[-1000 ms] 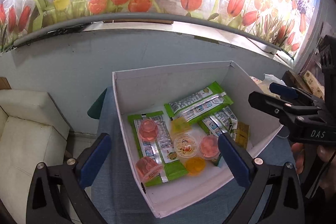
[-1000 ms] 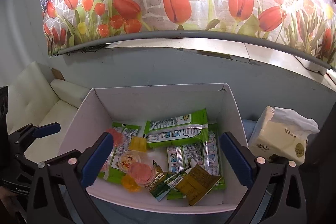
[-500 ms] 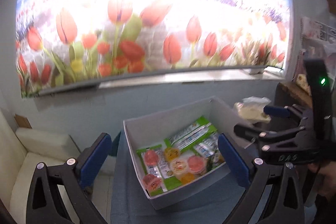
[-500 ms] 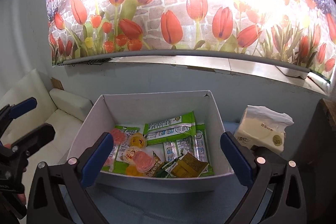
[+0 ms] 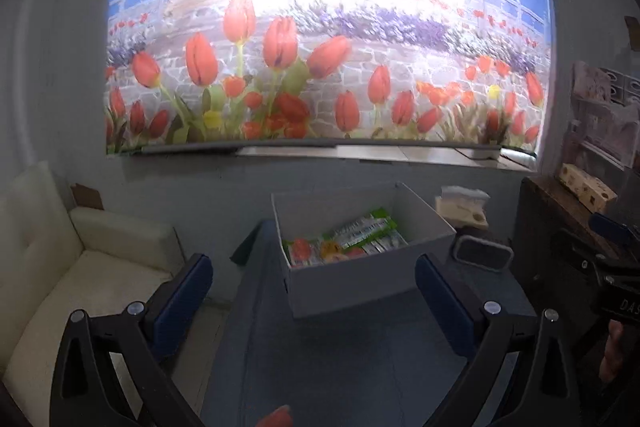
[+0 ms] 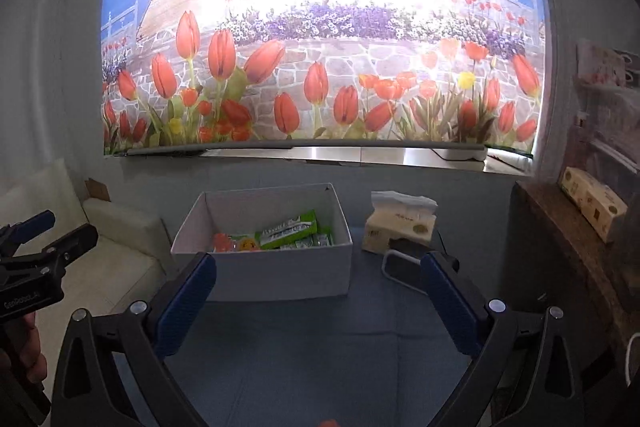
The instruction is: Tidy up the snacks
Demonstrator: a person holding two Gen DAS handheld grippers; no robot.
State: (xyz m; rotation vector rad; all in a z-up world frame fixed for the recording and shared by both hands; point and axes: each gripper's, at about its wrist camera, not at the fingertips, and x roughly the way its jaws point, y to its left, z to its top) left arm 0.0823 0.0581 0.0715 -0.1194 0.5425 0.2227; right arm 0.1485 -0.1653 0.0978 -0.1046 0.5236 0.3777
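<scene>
Jaws of both grippers stand wide apart and hold nothing: the left gripper (image 5: 312, 291) and the right gripper (image 6: 318, 287) are each held back from the work, above the blue tablecloth (image 6: 320, 347), so that each wrist camera frames the whole box rather than any single item; this posture suggests a survey of the result, not a grasp. White cardboard box (image 6: 280, 275), open at the top, sits on the cloth near the wall and contains the snacks. Within it, green snack packets (image 6: 290, 229) lie flat toward the far and right side, while jelly cups (image 6: 222, 242), pink and yellow-orange, are grouped at the left; the near wall hides the front of the floor, so the full count cannot be told. Judged from this arrangement, sorting into the box is largely complete. A small red-orange object (image 5: 276, 419) shows at the bottom edge of the left wrist view, cut off by the frame; it may be a further snack outside the box, though its identity cannot be told. Just beside the box on the right stands a soft tissue pack (image 6: 400, 223), and in front of that a dark rounded device (image 5: 482, 259) rests on the cloth. Farther out are a white sofa (image 5: 80, 267) at left, a wooden side table (image 6: 560, 247) at right, and the tulip mural (image 6: 320, 67) on the wall behind.
</scene>
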